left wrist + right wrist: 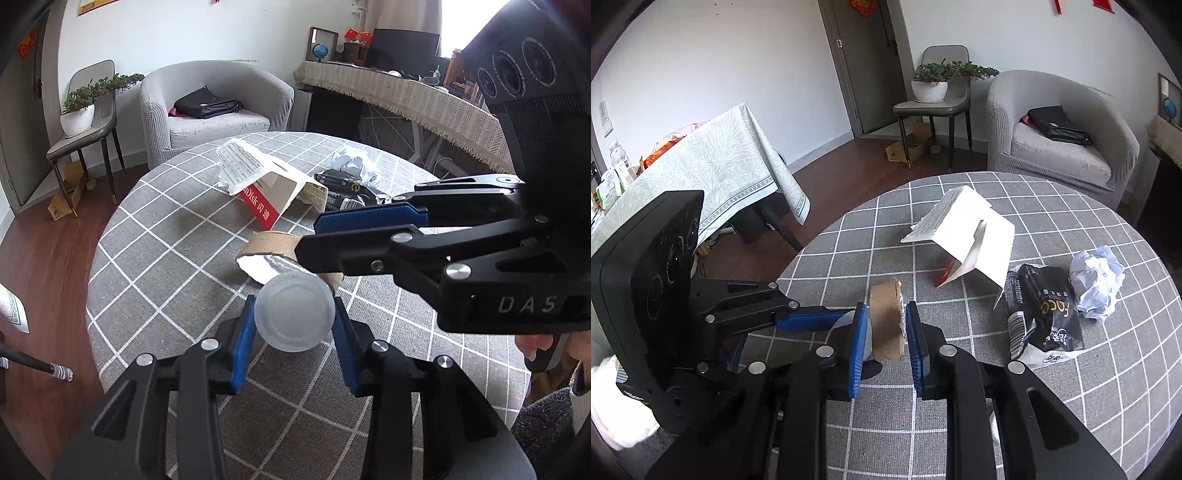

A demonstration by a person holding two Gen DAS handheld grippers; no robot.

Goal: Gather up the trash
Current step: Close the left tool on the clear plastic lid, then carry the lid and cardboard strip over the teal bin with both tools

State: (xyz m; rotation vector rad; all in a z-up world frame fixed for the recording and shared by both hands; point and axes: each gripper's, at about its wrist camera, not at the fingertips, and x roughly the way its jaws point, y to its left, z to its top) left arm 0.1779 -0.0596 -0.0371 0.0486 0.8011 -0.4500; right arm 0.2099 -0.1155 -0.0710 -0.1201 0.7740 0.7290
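My left gripper [295, 319] is shut on a frosted white plastic cup [295, 312], held just above the round table [155, 236]. My right gripper [885, 332] is shut on a brown cardboard tape roll [886, 325], seen in the left wrist view [269, 245] right behind the cup. The right gripper [310, 236] reaches in from the right there. The left gripper [846, 319] shows at the left in the right wrist view, touching the roll's side. A torn white SanDisk card package [975, 232], a black tissue wrapper [1049, 317] and crumpled white paper [1097, 280] lie further on the table.
A grey armchair [218, 107] with a black bag stands beyond the table. A chair with a potted plant [81, 110] is at the left. A long cloth-covered desk [406, 96] runs at the right. A second covered table [701, 162] stands left in the right wrist view.
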